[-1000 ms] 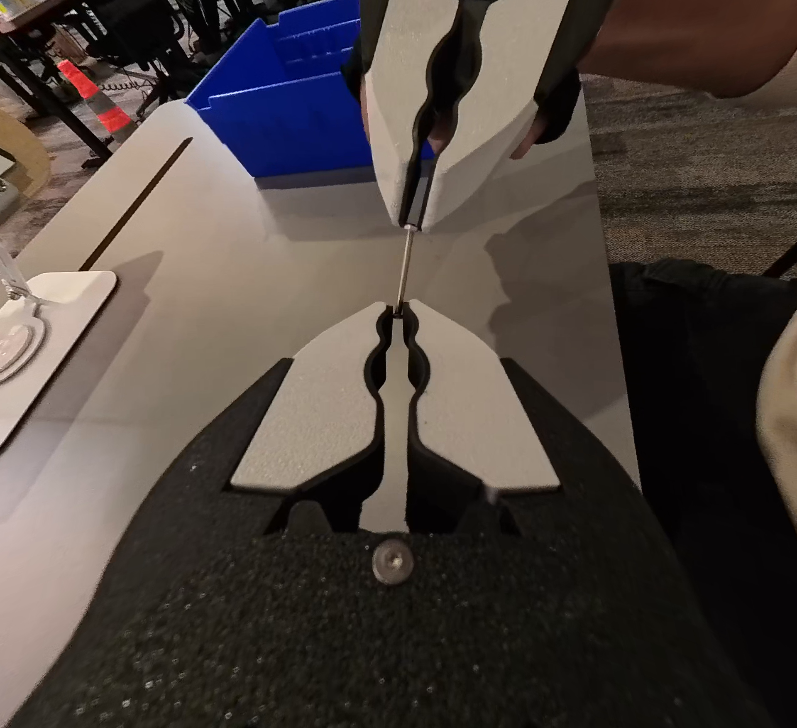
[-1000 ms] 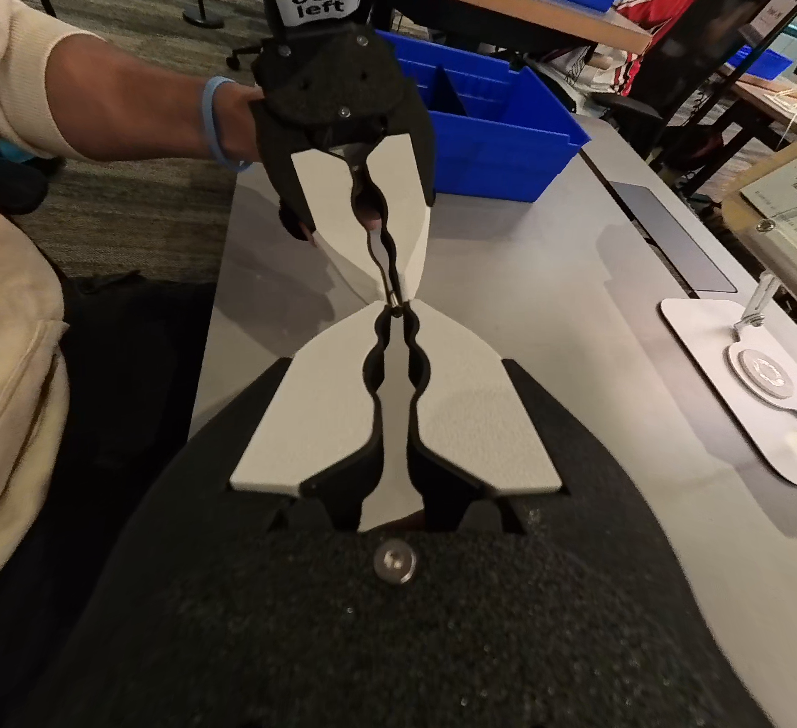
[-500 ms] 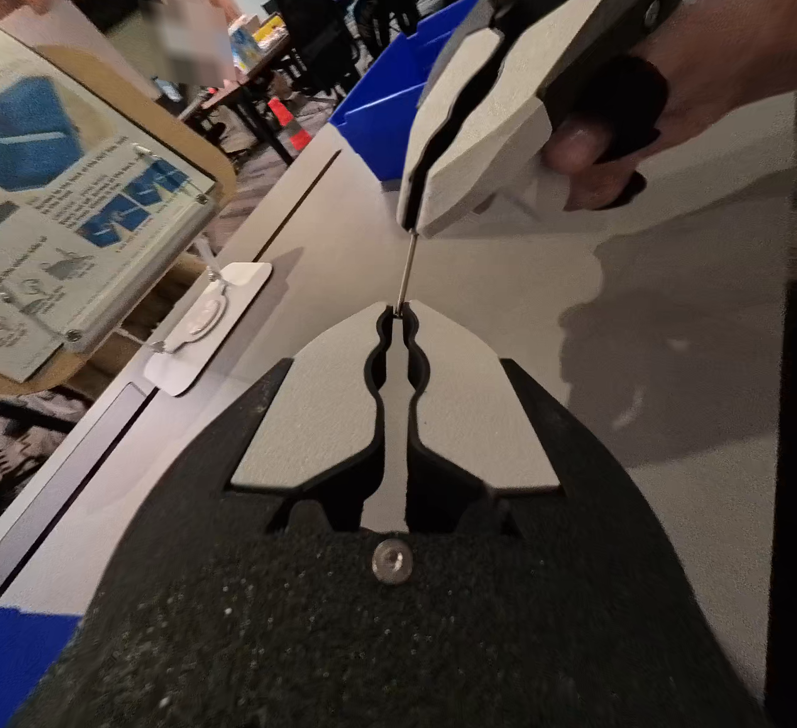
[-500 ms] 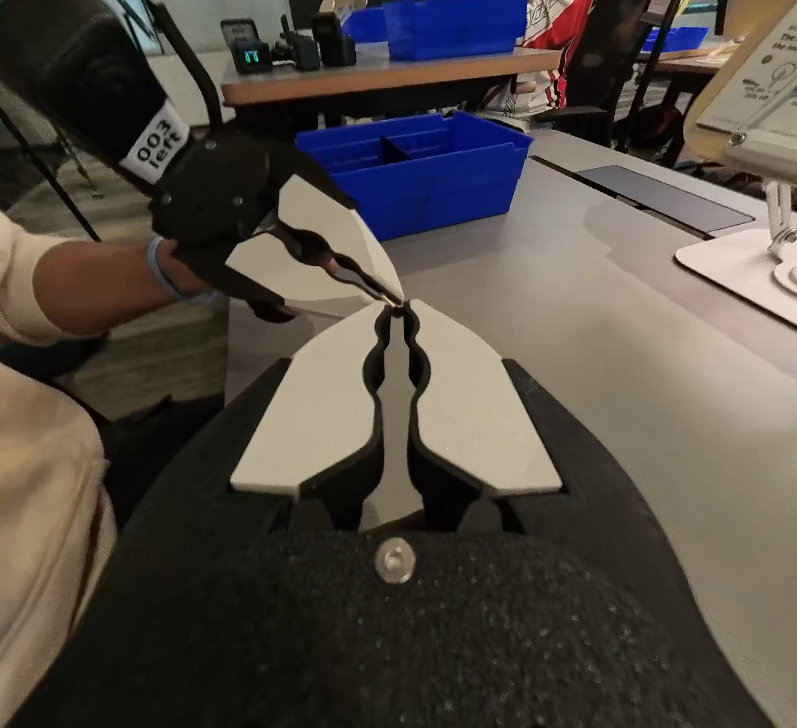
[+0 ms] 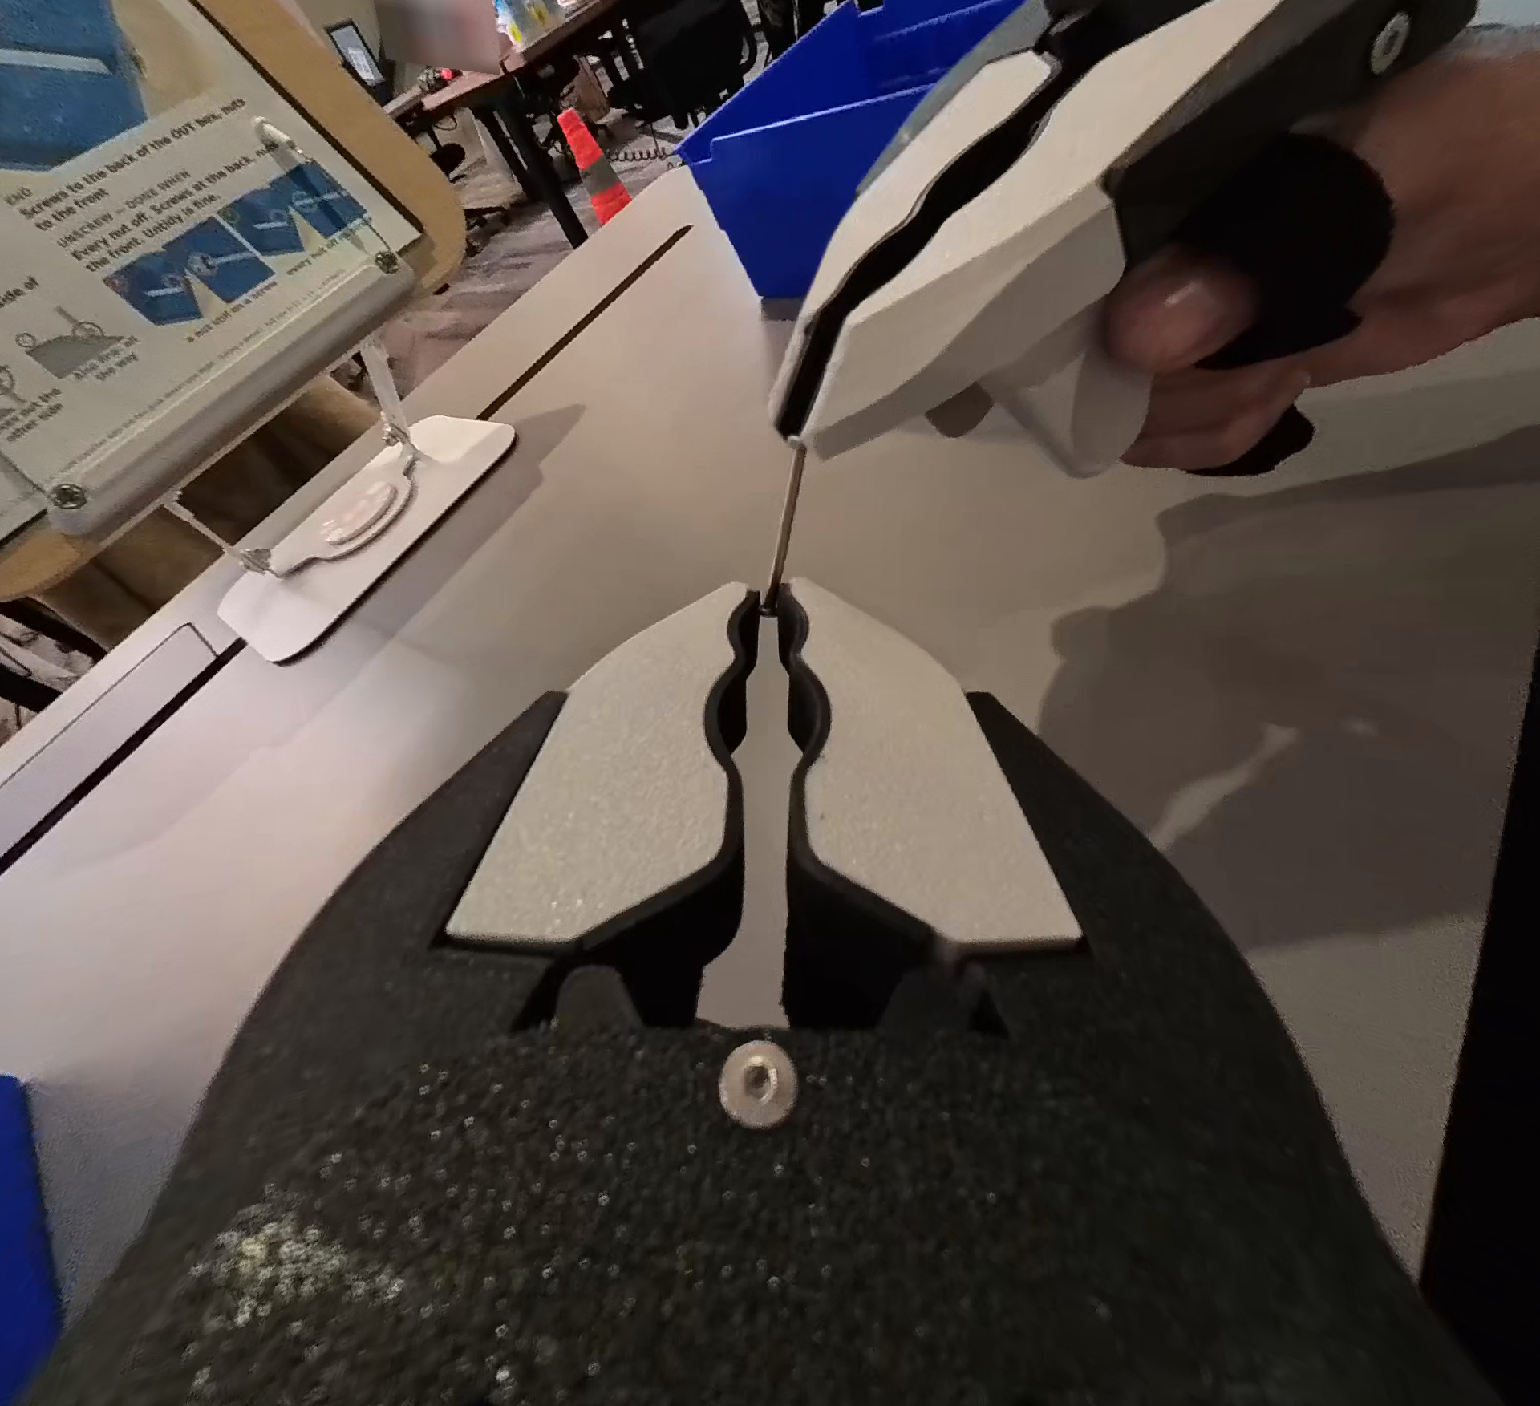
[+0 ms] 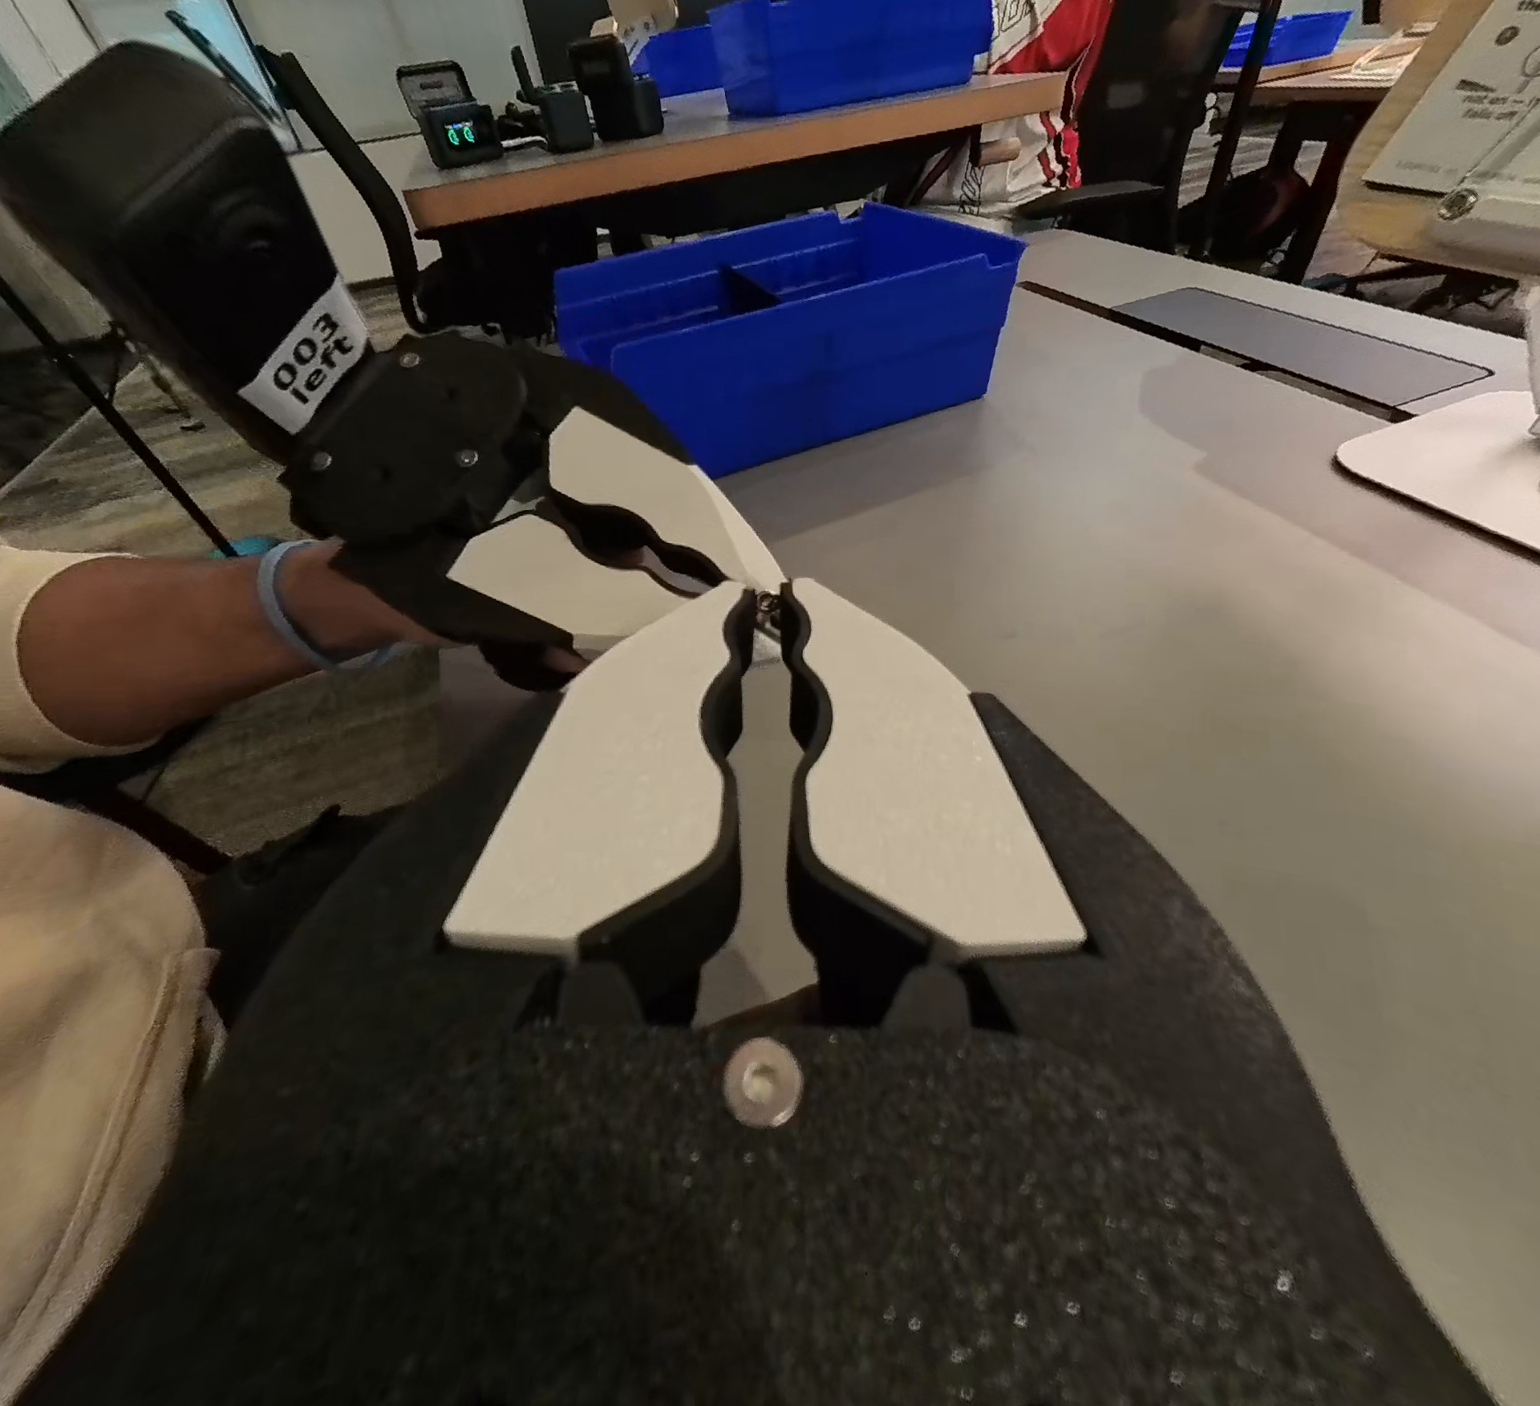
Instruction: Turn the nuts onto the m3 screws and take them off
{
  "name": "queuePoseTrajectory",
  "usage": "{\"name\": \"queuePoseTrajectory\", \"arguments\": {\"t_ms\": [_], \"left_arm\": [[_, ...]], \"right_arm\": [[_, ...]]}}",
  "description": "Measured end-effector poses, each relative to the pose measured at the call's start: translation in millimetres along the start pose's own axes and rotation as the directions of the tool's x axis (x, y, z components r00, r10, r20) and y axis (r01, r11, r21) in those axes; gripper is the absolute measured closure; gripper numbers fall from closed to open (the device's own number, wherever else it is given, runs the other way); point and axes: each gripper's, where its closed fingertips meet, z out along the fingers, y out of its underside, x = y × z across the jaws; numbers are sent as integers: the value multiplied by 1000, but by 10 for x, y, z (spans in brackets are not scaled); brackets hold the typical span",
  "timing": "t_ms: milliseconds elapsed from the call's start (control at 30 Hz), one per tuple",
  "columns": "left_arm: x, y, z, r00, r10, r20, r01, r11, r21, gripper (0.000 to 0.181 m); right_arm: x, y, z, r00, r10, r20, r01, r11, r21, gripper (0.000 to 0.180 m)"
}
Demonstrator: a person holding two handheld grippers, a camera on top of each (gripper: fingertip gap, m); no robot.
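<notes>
Holding one thin bare-metal screw (image 5: 787, 524) between them, above the smooth grey table (image 5: 583, 383). Left gripper (image 5: 768, 603) pinches its lower end, where a small nut (image 6: 765, 603) sits; right gripper (image 5: 796, 433) clamps the top. Fingers (image 5: 633, 774) are matte white wedges with wavy black inner edges, on grainy black bodies. Left wrist view shows the shaft's full length, near-vertical in frame; right wrist view sees only the nut end. Blue plastic divided bin (image 6: 792, 349) behind.

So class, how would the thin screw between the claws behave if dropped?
The screw looks stiff: it spans straight between left claw and right claw. Thin and round, it is likely light and would roll on the table.
</notes>
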Motion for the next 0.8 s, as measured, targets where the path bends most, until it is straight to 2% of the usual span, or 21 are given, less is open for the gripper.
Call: {"name": "queuePoseTrajectory", "arguments": {"t_ms": [100, 267, 800], "left_arm": [[-64, 25, -12, 997, 37, 72, -35, 999, -24, 177], [-165, 45, -46, 959, 162, 233, -146, 986, -83, 177], [-175, 129, -17, 945, 178, 274, -147, 981, -129, 177]], "right_arm": [[31, 2, 42, 999, 37, -18, -37, 999, -4, 174], [99, 19, 92, 980, 188, -62, -188, 982, 19, 174], [89, 68, 150, 897, 421, -134, -425, 905, 0, 173]]}}
